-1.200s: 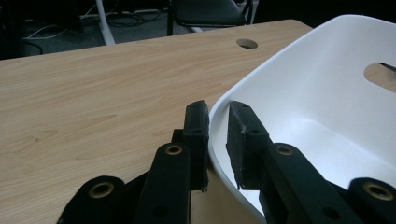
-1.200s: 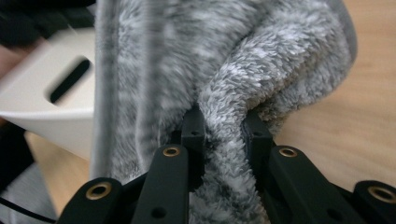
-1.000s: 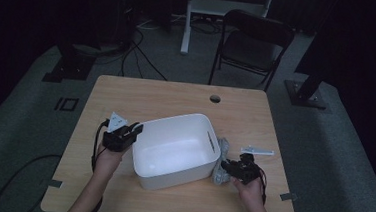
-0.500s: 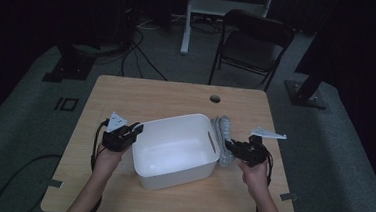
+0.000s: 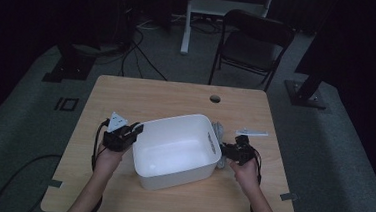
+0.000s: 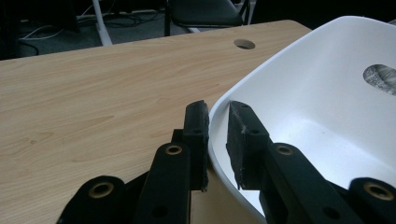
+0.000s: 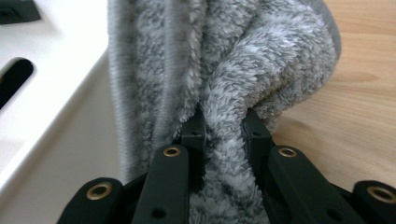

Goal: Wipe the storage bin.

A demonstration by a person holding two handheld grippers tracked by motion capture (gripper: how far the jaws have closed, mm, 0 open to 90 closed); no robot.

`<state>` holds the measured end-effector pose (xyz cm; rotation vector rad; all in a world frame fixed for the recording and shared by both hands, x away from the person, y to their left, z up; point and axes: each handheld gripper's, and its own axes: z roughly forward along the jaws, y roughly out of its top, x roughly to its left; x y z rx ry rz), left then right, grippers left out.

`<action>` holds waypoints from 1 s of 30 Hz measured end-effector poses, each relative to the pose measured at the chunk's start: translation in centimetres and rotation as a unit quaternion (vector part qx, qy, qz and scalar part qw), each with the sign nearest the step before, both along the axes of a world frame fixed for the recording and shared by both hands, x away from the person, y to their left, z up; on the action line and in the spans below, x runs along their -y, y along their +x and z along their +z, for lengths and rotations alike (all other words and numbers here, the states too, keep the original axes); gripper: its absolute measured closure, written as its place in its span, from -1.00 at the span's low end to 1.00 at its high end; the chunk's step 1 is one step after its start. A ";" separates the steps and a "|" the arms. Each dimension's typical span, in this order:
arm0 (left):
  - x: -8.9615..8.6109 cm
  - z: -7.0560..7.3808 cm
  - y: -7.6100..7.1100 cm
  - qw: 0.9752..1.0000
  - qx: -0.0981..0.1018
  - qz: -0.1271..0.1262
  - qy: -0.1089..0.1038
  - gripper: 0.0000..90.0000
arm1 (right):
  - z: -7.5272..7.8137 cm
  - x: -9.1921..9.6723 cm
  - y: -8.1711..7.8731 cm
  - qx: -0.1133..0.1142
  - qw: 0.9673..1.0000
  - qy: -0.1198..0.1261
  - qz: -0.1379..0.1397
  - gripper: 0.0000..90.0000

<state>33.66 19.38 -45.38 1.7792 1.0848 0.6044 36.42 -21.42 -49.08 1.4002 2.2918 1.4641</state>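
On the left of the high view we see the left gripper (image 5: pixel 133 131) at the near-left corner of the white tub (image 5: pixel 176 153), with the person's left hand (image 5: pixel 108 158) behind it and a cable looping off its body. In the left gripper view its two black jaws straddle the tub's rim (image 6: pixel 219 105), one pad outside the wall and one inside, drawn close on the thin plastic; we read them as clamped on the rim.

The tub sits near the middle of the wooden table (image 5: pixel 146 95), closer to the person's edge. A slot handle is cut in its right-hand wall. Through that slot, in the left gripper view, we can make out grey fabric (image 6: pixel 384 77) on the far side.

Just right of the tub, in the high view, a grey fluffy towel (image 5: pixel 217 133) lies bunched against the tub's outer wall, on the table and not inside the tub. The right gripper (image 5: pixel 226 151) sits at the near end of it, the right hand (image 5: pixel 243 172) behind. In the right gripper view the jaws are pinched on a thick fold of the towel (image 7: pixel 233 84), the pile bulging out above and between the pads, with the tub's white wall (image 7: pixel 56 107) close on the left and bare tabletop on the right.

Far right, a small pale flat strip (image 5: pixel 252 132) lies on the table beyond the right gripper, apart from the towel.
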 end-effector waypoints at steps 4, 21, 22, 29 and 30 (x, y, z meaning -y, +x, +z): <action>0.0 0.0 0.0 1.000 0.000 0.000 -0.001 0.73 | -1.0 -0.3 0.7 -0.012 1.000 -0.004 -0.005 0.70; -0.2 0.0 0.1 1.000 0.001 -0.013 -0.002 0.73 | 2.6 2.2 2.1 0.022 0.996 0.082 -0.018 0.68; -0.2 0.0 0.1 1.000 0.001 -0.013 -0.002 0.73 | 3.3 2.3 2.1 0.031 0.996 0.088 -0.015 0.68; -0.1 0.0 0.1 1.000 0.001 -0.011 0.000 0.73 | 4.3 0.1 2.9 0.049 0.998 0.039 0.017 0.68; -0.1 0.0 0.1 1.000 0.001 -0.010 0.000 0.73 | 4.3 0.1 3.0 0.048 0.998 0.040 0.019 0.68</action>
